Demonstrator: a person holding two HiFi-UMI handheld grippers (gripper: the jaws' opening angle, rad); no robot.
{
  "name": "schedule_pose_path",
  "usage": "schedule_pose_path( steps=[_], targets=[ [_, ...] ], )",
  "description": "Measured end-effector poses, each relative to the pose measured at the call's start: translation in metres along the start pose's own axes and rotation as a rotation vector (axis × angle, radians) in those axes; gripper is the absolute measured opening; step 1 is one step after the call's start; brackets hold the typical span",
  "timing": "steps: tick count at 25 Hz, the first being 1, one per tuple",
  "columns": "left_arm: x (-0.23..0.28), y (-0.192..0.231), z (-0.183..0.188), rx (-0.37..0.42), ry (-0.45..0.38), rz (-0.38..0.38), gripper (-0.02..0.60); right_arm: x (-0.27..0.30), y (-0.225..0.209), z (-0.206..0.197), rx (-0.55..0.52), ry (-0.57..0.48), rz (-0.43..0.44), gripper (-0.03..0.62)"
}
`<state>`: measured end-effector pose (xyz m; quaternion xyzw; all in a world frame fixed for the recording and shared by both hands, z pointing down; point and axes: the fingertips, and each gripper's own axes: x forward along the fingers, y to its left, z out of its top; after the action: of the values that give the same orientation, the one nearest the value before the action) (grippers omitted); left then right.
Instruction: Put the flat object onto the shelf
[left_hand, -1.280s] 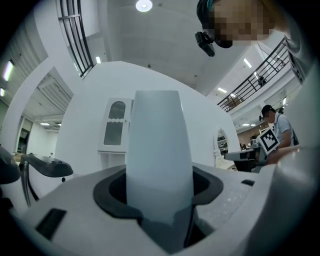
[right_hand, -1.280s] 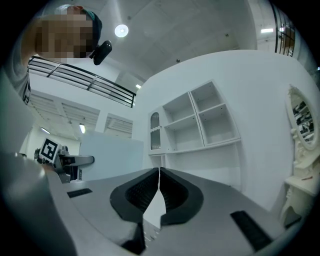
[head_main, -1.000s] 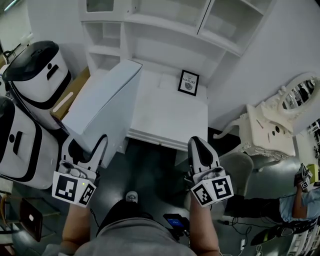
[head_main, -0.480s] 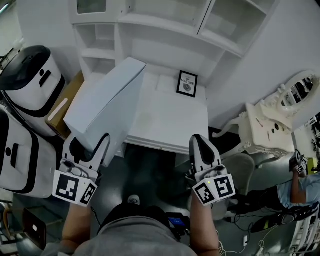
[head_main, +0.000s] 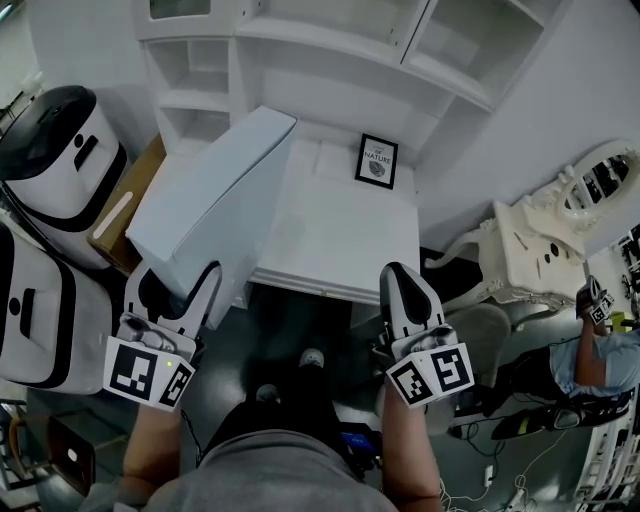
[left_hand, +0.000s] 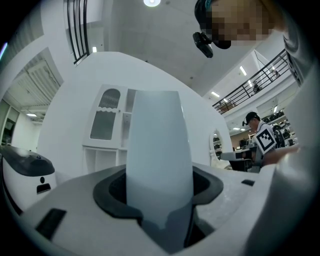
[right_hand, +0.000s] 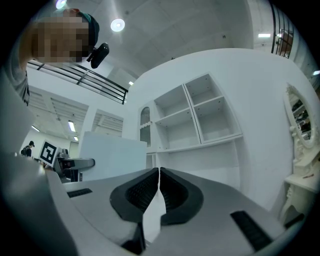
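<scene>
My left gripper (head_main: 178, 290) is shut on the near edge of a large flat white box (head_main: 215, 205), held tilted up over the left side of the white desk (head_main: 340, 240). In the left gripper view the box (left_hand: 159, 155) fills the gap between the jaws (left_hand: 159, 192) and rises straight ahead. My right gripper (head_main: 405, 293) hovers shut and empty in front of the desk's right part; in its own view the jaws (right_hand: 158, 186) meet with nothing between them. The white shelf unit (head_main: 330, 60) stands behind the desk, its compartments (right_hand: 200, 117) looking bare.
A small black-framed picture (head_main: 378, 162) leans at the back of the desk. Two white-and-black rounded appliances (head_main: 55, 150) and a cardboard box (head_main: 125, 205) stand at the left. An ornate white dresser with a mirror (head_main: 560, 230) is at the right, and another person (head_main: 600, 355) beyond it.
The box's far end has risen slightly toward the shelf unit. The view has shifted a little, and a foot now shows on the floor between the grippers.
</scene>
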<state>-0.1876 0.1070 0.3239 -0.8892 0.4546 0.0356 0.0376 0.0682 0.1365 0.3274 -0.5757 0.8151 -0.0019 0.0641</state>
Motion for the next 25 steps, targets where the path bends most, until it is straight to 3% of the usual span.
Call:
schedule_pose_path(
  steps=[9,25],
  targets=[
    [0.019,0.015,0.002,0.013,-0.006,0.037,0.264,0.036,-0.009,0.000,0.002,0.001,0.054,0.031],
    [0.098,0.020,-0.002,0.032,0.010,0.125,0.264,0.117,-0.081,-0.004,0.054,0.004,0.153,0.031]
  ],
)
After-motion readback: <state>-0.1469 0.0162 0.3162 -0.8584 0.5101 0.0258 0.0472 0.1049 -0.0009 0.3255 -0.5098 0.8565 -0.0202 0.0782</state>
